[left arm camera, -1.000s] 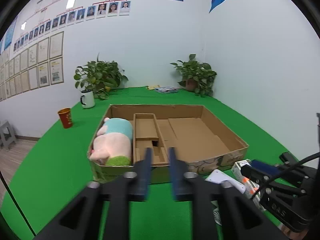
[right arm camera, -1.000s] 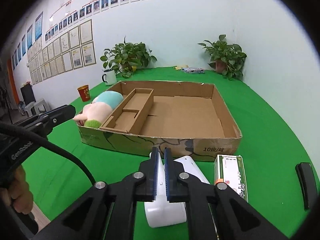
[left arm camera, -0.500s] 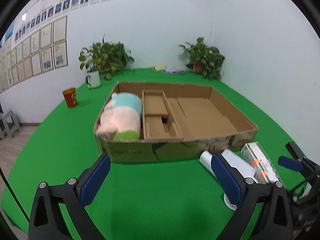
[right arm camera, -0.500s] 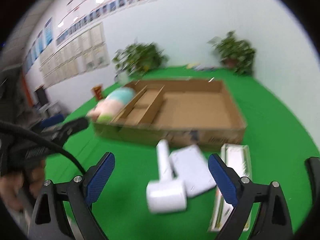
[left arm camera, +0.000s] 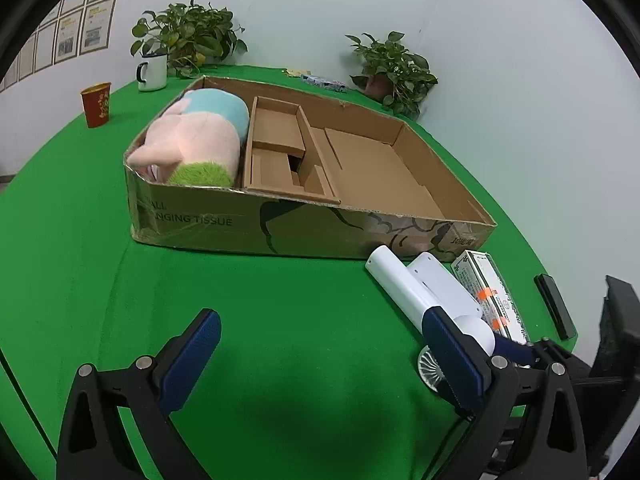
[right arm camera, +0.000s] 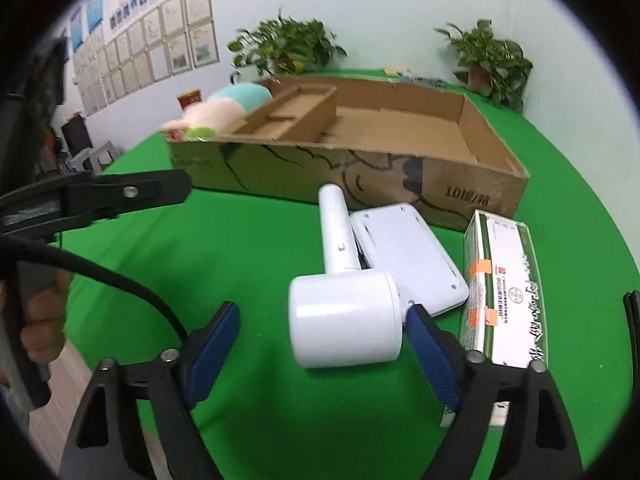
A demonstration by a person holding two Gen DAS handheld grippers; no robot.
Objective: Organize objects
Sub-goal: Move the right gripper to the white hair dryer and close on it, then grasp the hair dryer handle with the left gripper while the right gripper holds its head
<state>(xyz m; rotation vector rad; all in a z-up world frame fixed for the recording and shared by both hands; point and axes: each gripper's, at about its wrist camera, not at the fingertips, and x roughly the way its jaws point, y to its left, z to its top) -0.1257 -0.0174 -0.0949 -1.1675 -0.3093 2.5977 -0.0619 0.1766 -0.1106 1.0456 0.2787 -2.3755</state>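
A cardboard box point(left arm camera: 256, 224) point(right arm camera: 472, 196) with compartments holds a pink and blue plush toy point(left arm camera: 196, 140) point(right arm camera: 224, 110) in its left section. In front of it lie a white hair dryer point(right arm camera: 344, 312) point(left arm camera: 404, 284), a white flat device point(right arm camera: 408, 252) point(left arm camera: 444, 280) and a green-and-white carton point(right arm camera: 504, 276) point(left arm camera: 488, 292). My right gripper point(right arm camera: 320, 352) is open, its fingers on either side of the dryer's head, not touching it. My left gripper point(left arm camera: 324, 364) is open and empty above bare green cloth, left of the dryer.
A red cup point(left arm camera: 96, 104), a white mug point(left arm camera: 152, 72) and two potted plants point(left arm camera: 188, 36) point(left arm camera: 392, 68) stand at the back of the green table point(left arm camera: 280, 320). A black object point(left arm camera: 554, 304) lies at the table's right edge.
Both grippers went from shut to open. Both have come lower and closer to the table, and the right one now straddles the hair dryer's head.
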